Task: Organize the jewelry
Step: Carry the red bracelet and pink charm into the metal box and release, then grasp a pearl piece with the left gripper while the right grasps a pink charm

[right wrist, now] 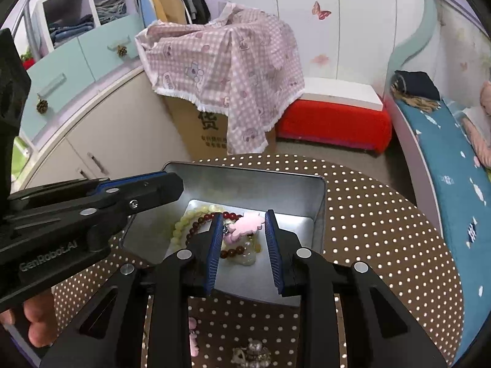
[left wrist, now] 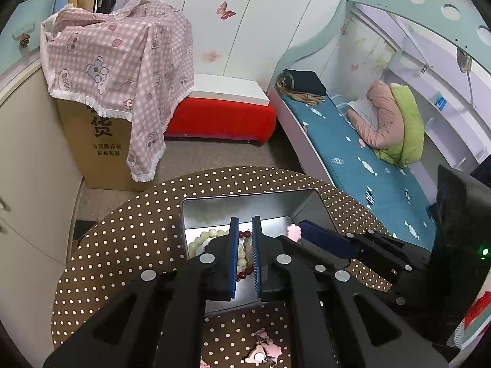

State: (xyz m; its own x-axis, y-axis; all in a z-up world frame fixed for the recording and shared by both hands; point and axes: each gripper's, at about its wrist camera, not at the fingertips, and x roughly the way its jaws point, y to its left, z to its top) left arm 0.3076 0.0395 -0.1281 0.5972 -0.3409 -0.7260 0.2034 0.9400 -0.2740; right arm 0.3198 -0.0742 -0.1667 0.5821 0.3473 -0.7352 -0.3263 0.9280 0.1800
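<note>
A silver metal tin (right wrist: 319, 202) stands on the round brown polka-dot table (right wrist: 383, 230). In it lie a pale green bead bracelet (right wrist: 184, 222), a dark red bead bracelet (right wrist: 199, 224) and a pink charm piece (right wrist: 248, 224). My right gripper (right wrist: 244, 220) is open over the tin, with the pink charm between its fingers, loose. My left gripper (left wrist: 245, 227) is open by a narrow gap, empty, above the tin (left wrist: 196, 211) and the beads (left wrist: 202, 239). The right gripper's fingers (left wrist: 325, 236) show in the left view beside the pink charm (left wrist: 294, 232).
More pink and silver trinkets (left wrist: 264, 349) lie on the table in front of the tin, also in the right wrist view (right wrist: 251, 352). Behind the table are a cardboard box under a pink checked cloth (left wrist: 122, 70), a red bench (left wrist: 221, 119) and a bed (left wrist: 368, 159).
</note>
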